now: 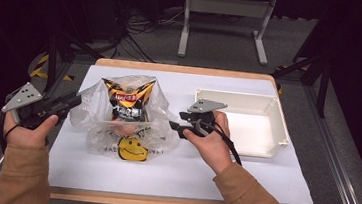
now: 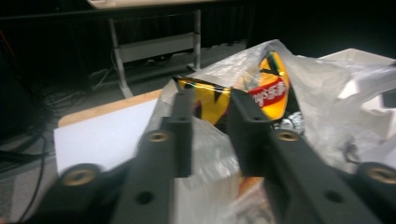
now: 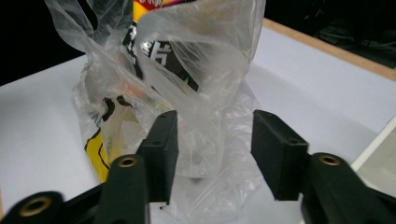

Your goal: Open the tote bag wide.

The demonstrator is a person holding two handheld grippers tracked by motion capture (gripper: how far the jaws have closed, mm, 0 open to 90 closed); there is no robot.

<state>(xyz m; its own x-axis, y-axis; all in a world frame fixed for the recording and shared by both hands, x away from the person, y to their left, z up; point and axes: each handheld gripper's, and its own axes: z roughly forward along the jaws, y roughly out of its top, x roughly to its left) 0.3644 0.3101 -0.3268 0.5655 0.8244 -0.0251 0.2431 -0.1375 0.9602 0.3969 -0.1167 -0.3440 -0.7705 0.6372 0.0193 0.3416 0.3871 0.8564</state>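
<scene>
Near the middle of the white-covered counter [image 1: 262, 180] stands a clear plastic bag [image 1: 116, 126] with a yellow smiley face, holding a yellow-and-black snack packet [image 1: 127, 102]; a white tray [image 1: 281, 126] sits well to the bag's right. From the high view both hands flank the bag, while the gripper views show each pair of jaws up close. At the bag's left, the left tongs [image 2: 211, 135] are parted narrowly against the plastic film, not clamped. At the bag's right, the right tongs [image 3: 212, 144] gape wide, released, with bag film between the jaws.
</scene>
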